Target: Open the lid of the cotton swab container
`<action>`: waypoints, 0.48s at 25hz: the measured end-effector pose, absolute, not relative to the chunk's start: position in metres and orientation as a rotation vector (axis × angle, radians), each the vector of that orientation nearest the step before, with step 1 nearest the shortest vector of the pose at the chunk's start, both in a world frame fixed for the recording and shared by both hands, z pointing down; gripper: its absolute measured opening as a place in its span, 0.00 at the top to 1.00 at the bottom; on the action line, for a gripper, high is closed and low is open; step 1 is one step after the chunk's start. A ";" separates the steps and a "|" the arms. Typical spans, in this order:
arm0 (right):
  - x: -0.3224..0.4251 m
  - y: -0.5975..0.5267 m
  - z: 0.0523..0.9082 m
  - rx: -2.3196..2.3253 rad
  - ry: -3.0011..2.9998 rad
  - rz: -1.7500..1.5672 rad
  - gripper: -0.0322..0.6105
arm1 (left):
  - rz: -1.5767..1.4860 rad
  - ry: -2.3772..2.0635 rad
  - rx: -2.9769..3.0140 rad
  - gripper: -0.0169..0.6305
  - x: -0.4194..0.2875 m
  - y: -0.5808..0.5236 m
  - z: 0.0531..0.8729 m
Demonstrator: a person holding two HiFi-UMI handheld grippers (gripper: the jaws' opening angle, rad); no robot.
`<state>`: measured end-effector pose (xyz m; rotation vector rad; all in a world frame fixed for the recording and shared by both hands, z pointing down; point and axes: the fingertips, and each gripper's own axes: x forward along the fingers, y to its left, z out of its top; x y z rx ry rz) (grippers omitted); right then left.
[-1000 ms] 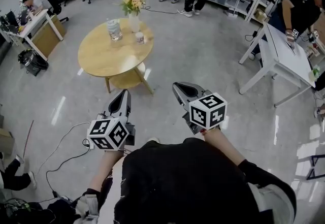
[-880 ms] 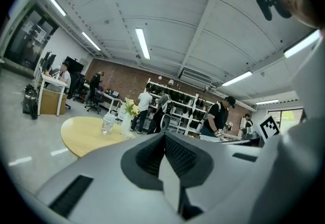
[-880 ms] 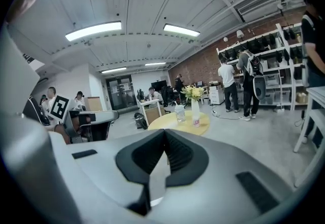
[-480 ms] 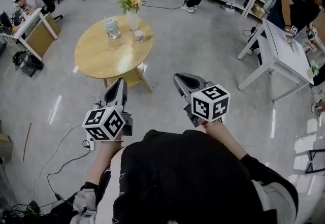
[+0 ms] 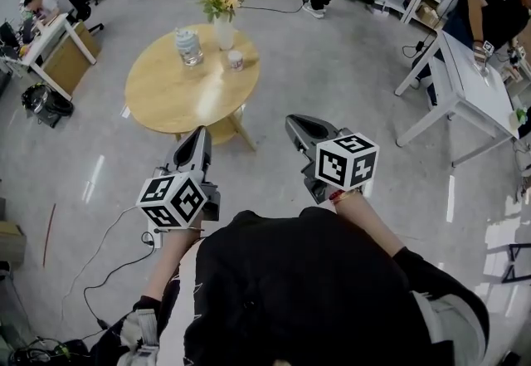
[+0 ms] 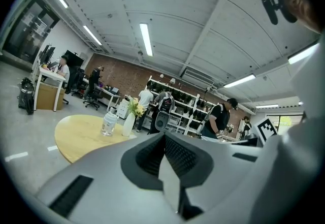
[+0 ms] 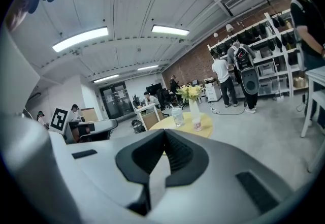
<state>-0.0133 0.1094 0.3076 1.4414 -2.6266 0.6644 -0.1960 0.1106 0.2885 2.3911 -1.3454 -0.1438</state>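
A round wooden table [image 5: 170, 99] stands ahead on the grey floor. On its far side are a clear lidded jar [image 5: 188, 46], a white vase of flowers [image 5: 223, 28] and a small white container [image 5: 236, 61]. I cannot tell which one holds the cotton swabs. My left gripper [image 5: 197, 138] and right gripper [image 5: 295, 125] are both shut and empty, held in the air short of the table. The left gripper view has its jaws [image 6: 165, 139] closed, with the jar [image 6: 109, 122] beyond them. In the right gripper view, closed jaws [image 7: 165, 136] point toward the small container [image 7: 197, 125].
A white table [image 5: 465, 90] stands at the right, with a person beside it. A desk [image 5: 58, 41] with a seated person is at the far left. Cables [image 5: 99, 231] trail over the floor at the left. Shelving and standing people line the back.
Both grippers stay shut and keep the same pose. The view has shifted slightly, and the table's items sit a little further right in the frame.
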 end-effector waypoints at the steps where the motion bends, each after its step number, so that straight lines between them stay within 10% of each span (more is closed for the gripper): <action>1: -0.016 0.105 0.308 1.440 -2.629 0.672 0.94 | -0.149 -1.342 2.385 0.96 -0.199 0.106 0.290; 12: -0.032 0.069 0.323 1.444 -2.611 0.676 0.94 | -0.146 -1.350 2.361 0.96 -0.220 0.069 0.306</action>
